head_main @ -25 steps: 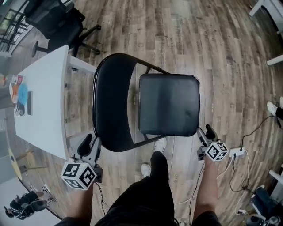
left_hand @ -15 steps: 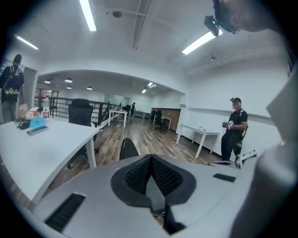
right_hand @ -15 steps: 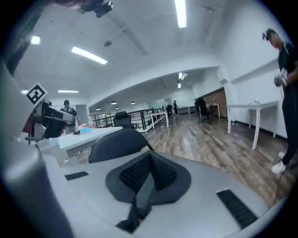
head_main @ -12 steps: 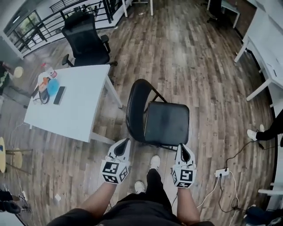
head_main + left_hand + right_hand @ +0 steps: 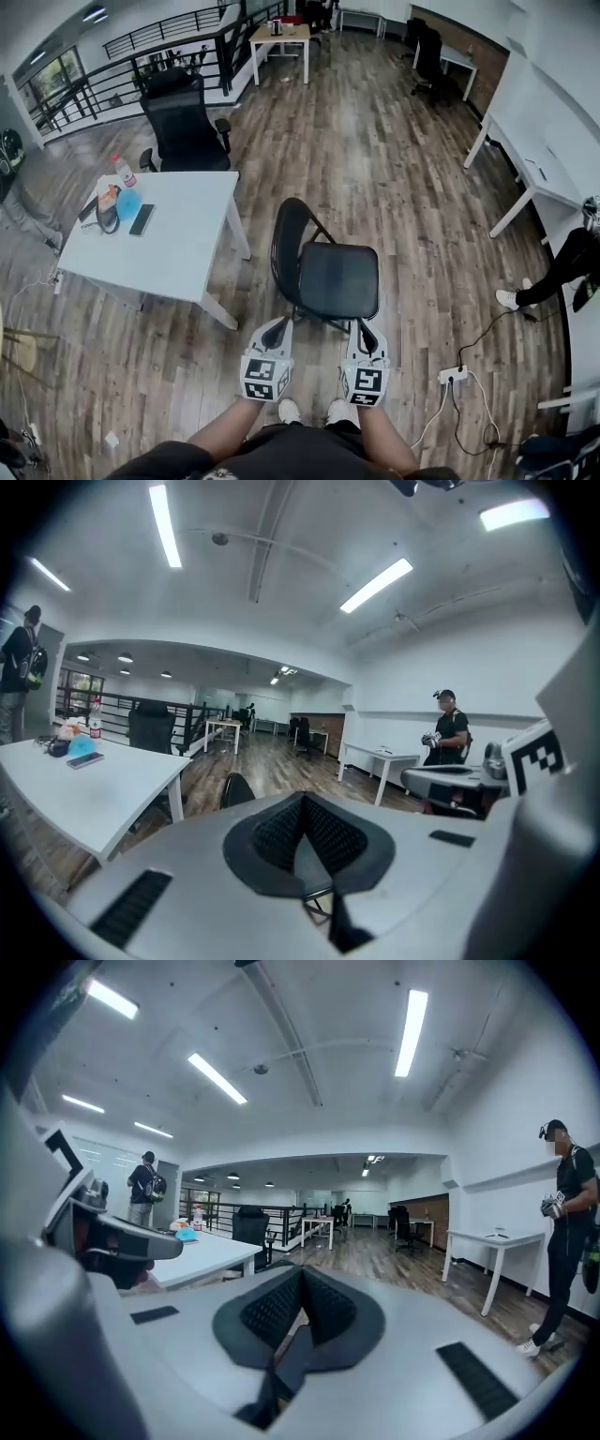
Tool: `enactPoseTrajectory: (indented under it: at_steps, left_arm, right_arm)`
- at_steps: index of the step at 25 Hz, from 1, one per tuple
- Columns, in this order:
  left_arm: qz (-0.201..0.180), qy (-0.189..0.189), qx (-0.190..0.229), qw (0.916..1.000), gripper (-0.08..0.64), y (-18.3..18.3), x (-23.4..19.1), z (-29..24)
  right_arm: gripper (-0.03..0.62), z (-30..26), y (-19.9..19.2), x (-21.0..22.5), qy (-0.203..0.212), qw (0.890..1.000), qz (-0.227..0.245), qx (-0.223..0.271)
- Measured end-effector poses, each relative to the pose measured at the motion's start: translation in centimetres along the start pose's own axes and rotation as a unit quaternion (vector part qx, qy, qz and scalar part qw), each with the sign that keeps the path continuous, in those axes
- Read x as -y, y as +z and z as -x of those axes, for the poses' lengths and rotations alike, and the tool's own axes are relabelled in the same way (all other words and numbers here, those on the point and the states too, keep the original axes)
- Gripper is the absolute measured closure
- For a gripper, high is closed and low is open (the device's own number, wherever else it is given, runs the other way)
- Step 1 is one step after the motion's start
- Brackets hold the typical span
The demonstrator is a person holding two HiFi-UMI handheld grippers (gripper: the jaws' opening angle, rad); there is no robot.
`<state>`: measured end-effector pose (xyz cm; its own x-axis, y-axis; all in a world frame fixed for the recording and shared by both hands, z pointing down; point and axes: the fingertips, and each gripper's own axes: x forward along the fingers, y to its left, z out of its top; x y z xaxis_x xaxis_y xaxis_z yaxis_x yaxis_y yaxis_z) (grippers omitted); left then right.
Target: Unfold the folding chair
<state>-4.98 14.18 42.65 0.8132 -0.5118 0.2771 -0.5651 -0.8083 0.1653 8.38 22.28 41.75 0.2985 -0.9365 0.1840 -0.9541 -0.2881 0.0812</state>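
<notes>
A brown wood-plank floor [image 5: 403, 187] with a streaky, worn grain is stretching across the whole room. On it, at the left, a white rectangular table [image 5: 178, 244] with a smooth matte top is standing on white legs. Just to its right, in the middle of the floor, the black folding chair [image 5: 337, 279] is standing opened out. Its padded, rounded-square seat is lying flat with a dull sheen. Its curved, arch-shaped backrest is rising on the side facing the table, on thin dark metal tubing. Near of the chair, the left gripper [image 5: 275, 330] and the right gripper [image 5: 367, 335] are hovering side by side, apart from it. Both are white plastic with ribbed black pads, jaws pressing together on nothing. A dark flat phone [image 5: 142, 218] is lying on the table.
</notes>
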Motion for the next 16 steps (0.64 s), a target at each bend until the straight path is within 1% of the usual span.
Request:
enactPoseTrajectory:
  at_steps: [5, 10, 13, 16]
  left_arm:
    - [0.002, -0.001, 0.009, 1.0000, 0.555, 2.2, 0.5, 0.8]
    - [-0.001, -0.004, 0.034, 0.9994, 0.555, 3.7, 1.2, 1.4]
    - [-0.003, -0.005, 0.049, 0.9988, 0.555, 4.1, 2.5, 1.6]
    - [-0.015, -0.008, 0.061, 0.9980, 0.555, 4.7, 4.0, 1.4]
  right_arm:
    - [0.578, 1.0, 2.0, -0.4, 0.015, 1.000, 0.020, 0.007]
    - [0.578, 1.9, 3.6, -0.9, 0.019, 0.999, 0.035, 0.036]
    - [0.578, 2.8, 4.1, 0.1, 0.015, 0.998, 0.041, 0.050]
    - [0.578, 3.7, 4.7, 1.6, 0.006, 0.997, 0.042, 0.065]
